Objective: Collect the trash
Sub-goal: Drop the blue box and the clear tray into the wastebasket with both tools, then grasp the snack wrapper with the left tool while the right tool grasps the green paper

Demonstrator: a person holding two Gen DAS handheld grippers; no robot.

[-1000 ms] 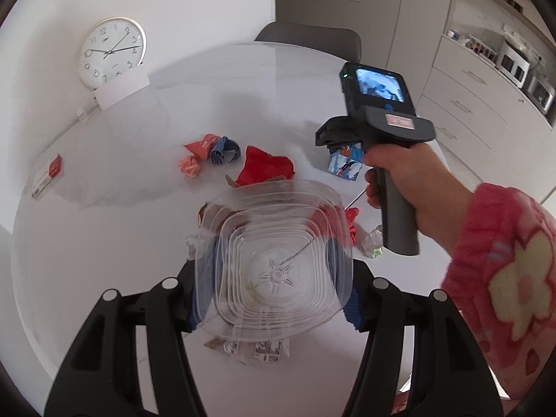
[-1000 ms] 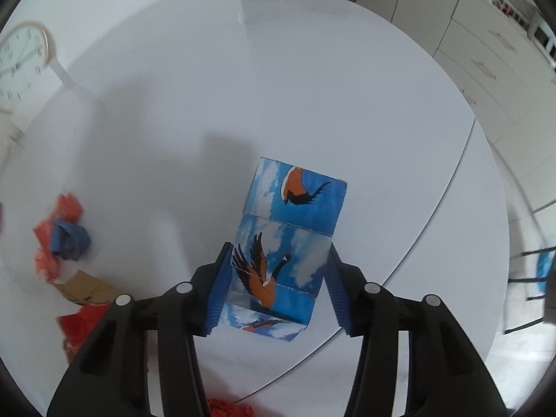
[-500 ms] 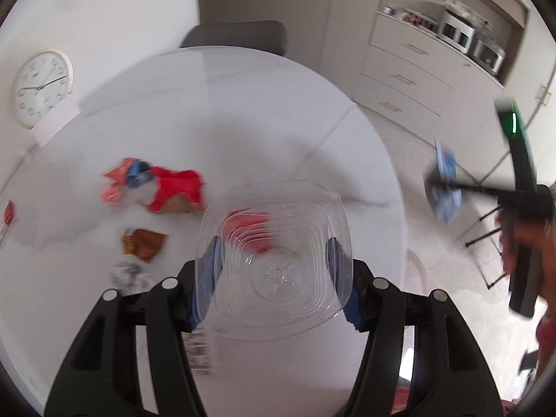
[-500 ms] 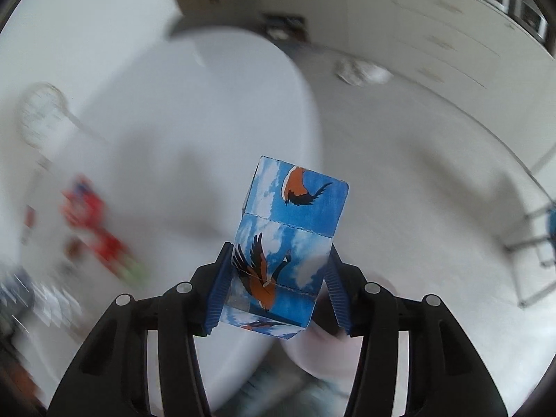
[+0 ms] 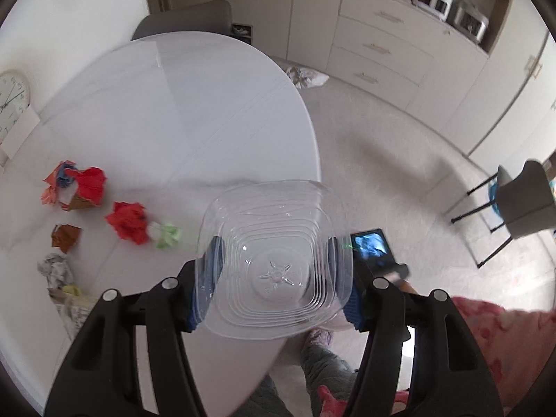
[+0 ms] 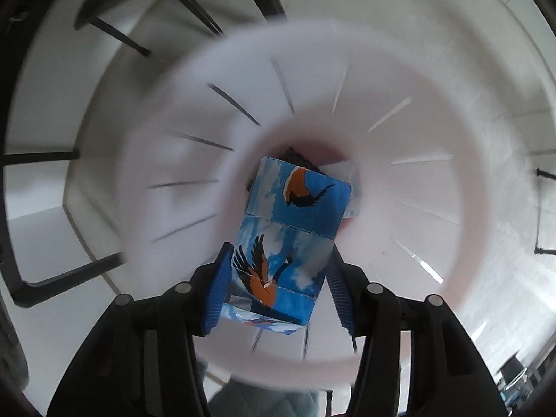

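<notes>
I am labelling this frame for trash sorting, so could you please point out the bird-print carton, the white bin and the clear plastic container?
bird-print carton (image 6: 278, 243): right wrist view, blue front face.
white bin (image 6: 434, 208): right wrist view, slotted inner wall.
clear plastic container (image 5: 274, 271): left wrist view, star-embossed base.

A round white table (image 5: 180, 114) fills the left wrist view, with a grey chair (image 5: 187, 21) at its far edge. A wall clock (image 5: 12, 104) leans at the left. Cream drawers (image 5: 378, 48) line the back wall under two appliances (image 5: 448, 3). Another grey chair (image 5: 521, 201) stands on the pale floor (image 5: 399, 160).
</notes>
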